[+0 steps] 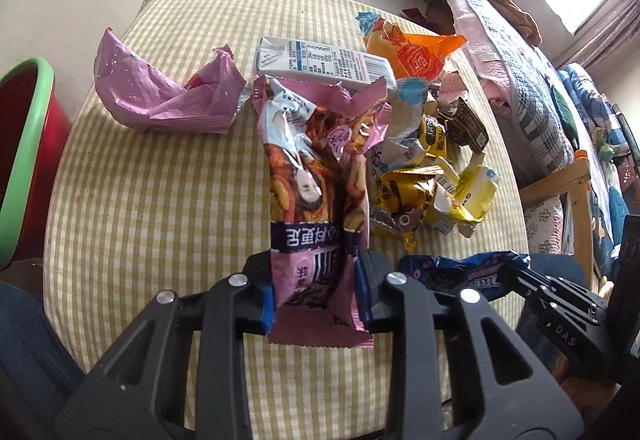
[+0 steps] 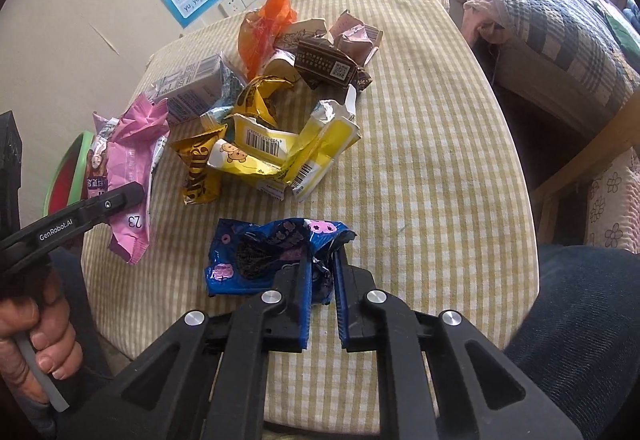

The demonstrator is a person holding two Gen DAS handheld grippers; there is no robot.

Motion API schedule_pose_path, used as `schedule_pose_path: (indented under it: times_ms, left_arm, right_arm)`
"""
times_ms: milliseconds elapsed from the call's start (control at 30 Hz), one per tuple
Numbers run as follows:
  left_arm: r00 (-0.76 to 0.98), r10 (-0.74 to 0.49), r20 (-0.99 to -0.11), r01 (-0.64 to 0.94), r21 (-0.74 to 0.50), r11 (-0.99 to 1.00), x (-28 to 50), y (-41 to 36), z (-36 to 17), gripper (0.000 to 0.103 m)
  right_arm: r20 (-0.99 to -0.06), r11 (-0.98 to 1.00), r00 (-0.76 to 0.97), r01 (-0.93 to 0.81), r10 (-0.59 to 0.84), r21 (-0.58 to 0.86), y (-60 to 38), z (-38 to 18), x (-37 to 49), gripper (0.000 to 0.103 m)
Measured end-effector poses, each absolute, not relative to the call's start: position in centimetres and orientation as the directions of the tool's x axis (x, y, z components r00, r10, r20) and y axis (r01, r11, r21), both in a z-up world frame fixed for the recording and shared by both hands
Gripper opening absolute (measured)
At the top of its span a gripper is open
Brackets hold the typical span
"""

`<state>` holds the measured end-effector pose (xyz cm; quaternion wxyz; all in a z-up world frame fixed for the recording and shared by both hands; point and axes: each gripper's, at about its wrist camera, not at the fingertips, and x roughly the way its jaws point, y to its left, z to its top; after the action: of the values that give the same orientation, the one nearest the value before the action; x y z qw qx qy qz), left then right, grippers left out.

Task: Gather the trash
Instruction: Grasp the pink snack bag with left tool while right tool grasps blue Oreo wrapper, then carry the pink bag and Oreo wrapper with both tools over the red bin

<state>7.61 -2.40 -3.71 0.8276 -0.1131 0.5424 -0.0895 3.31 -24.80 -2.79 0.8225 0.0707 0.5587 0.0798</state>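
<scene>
Wrappers litter the checked table. Left gripper pinches the pink snack bag by its bottom seam; right gripper clamps the blue cookie wrapper. Both look light, crinkly, slippery; a flat sealed edge seems the best hold.

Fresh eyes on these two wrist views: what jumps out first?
Both grippers already hold trash at the near table edge: the left gripper pinches a long pink snack bag, the right gripper a crumpled blue Oreo wrapper. Behind them, a bright heap of yellow and orange wrappers fills mid-table; a red bin with a green rim stands off its left side.
</scene>
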Motion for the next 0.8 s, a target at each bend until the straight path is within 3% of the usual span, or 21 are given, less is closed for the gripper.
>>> schedule_pose_path:
  times_ms: [800]
  left_arm:
    - [0.560,-0.218,-0.799,-0.037,-0.287,0.957,4.4,3.1,2.9,0.029]
  right_arm:
    - [-0.805,0.967,0.542,-0.204,0.243,0.154,-18.1,5.0,3.8,0.010]
